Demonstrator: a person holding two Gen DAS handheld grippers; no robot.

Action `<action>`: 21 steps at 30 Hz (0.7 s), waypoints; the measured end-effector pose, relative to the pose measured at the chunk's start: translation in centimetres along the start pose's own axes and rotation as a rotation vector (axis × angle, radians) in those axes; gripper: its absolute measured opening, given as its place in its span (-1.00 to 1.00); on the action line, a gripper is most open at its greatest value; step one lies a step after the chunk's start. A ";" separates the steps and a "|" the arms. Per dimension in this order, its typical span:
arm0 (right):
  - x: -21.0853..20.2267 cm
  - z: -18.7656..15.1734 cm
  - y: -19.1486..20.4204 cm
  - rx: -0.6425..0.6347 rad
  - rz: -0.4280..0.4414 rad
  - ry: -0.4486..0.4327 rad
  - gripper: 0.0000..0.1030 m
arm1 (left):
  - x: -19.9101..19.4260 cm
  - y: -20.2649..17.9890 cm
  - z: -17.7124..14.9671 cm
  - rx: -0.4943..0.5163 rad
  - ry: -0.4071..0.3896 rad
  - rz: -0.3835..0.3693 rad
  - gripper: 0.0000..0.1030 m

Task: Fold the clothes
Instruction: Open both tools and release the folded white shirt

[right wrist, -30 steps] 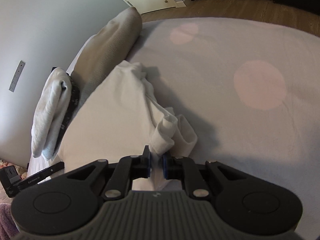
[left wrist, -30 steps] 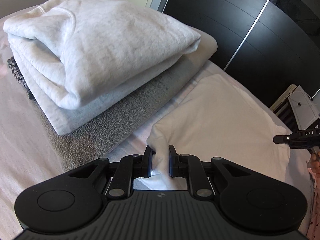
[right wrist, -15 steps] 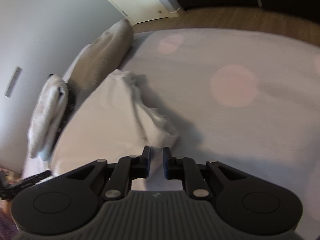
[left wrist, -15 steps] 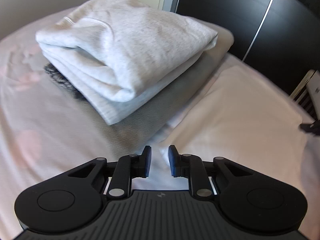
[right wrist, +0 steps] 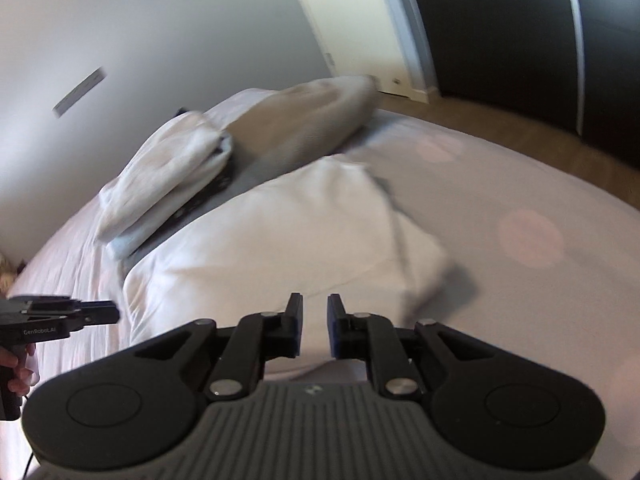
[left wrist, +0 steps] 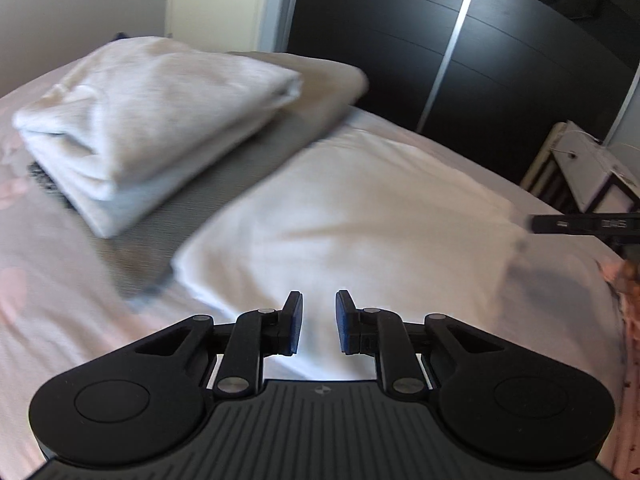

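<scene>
— Item one, changes?
— My left gripper (left wrist: 318, 322) and right gripper (right wrist: 314, 326) have let go of the white garment (left wrist: 352, 216); both now hover above its near edge, jaws slightly parted, nothing between them.

— Item two, materials?
— Garment: soft, smooth, folded rectangle, directly ahead. Ahead-left of my left gripper: thick fleecy folded sweatshirt (left wrist: 152, 120) atop a grey blanket (left wrist: 240, 168).
</scene>
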State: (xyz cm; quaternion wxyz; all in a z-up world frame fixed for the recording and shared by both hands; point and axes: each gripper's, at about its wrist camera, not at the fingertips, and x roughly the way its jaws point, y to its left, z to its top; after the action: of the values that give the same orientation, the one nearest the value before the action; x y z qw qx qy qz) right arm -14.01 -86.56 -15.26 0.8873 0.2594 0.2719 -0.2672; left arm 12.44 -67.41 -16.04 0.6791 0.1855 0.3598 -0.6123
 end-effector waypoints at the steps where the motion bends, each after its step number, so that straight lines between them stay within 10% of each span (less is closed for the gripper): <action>1: 0.5 -0.3 1.1 -0.041 -0.001 0.000 -0.69 | 0.4 -1.0 -0.2 0.009 -0.003 -0.013 -0.71; 7: 3.5 -2.8 6.2 -0.262 -0.036 0.008 -0.68 | 2.8 -5.2 -1.7 0.078 0.016 -0.051 -0.71; 21: 5.2 -5.4 6.6 -0.293 -0.126 0.019 -0.69 | 4.8 -7.8 -3.6 0.223 0.095 0.063 -0.71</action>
State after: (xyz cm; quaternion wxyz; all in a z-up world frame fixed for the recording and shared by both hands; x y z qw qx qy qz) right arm -8.11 -80.29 -20.34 0.8945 0.1122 0.3321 -0.2775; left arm 3.91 -69.70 -20.44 0.6555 0.2999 0.3151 -0.6173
